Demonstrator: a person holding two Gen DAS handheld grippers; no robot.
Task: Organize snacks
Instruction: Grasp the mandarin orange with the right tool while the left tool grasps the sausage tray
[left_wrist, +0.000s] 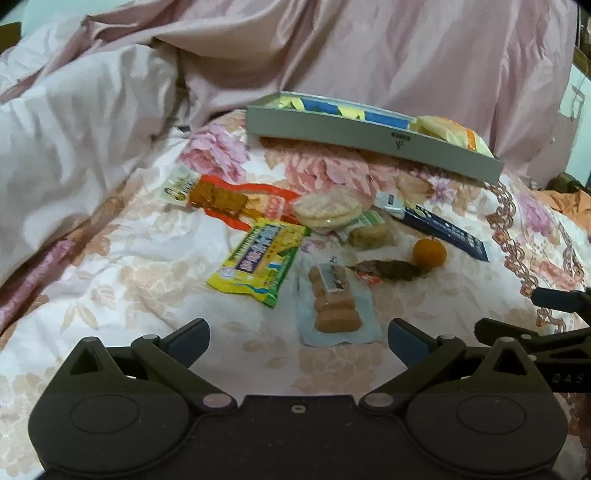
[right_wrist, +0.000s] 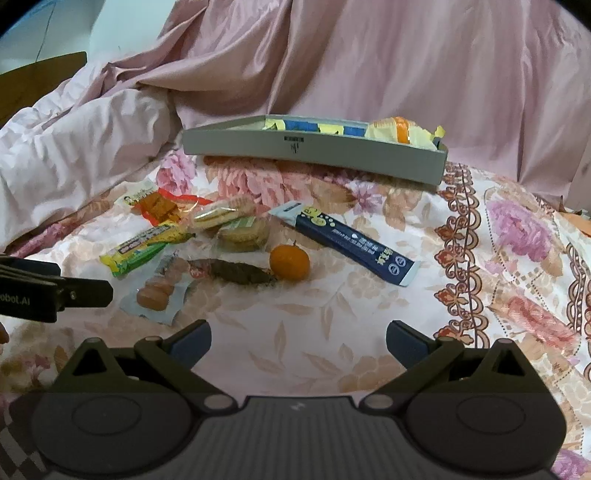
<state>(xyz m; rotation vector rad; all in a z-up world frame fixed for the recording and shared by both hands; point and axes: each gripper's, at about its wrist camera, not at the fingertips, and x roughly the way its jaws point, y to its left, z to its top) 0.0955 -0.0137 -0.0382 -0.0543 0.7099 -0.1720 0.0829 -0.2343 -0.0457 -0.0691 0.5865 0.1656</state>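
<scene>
Loose snacks lie on a floral bedsheet: a clear sausage pack (left_wrist: 334, 301) (right_wrist: 157, 291), a yellow-green wafer pack (left_wrist: 258, 256) (right_wrist: 146, 245), a red tofu pack (left_wrist: 229, 201), round rice crackers (left_wrist: 327, 210), a green biscuit pack (left_wrist: 369, 230) (right_wrist: 242, 230), a brown wrapped snack (right_wrist: 240, 272), a small orange (left_wrist: 429, 252) (right_wrist: 289, 261) and a dark blue sachet (left_wrist: 439, 225) (right_wrist: 354, 243). A grey tray (left_wrist: 369, 140) (right_wrist: 314, 147) at the back holds several yellow and blue packs. My left gripper (left_wrist: 298, 338) is open just short of the sausage pack. My right gripper (right_wrist: 298, 338) is open, empty, nearer than the orange.
Rumpled pink bedding (left_wrist: 92, 147) (right_wrist: 406, 74) rises behind and to the left of the snacks. The other gripper shows at the right edge of the left wrist view and at the left edge of the right wrist view. Bare sheet (right_wrist: 498, 258) spreads right of the blue sachet.
</scene>
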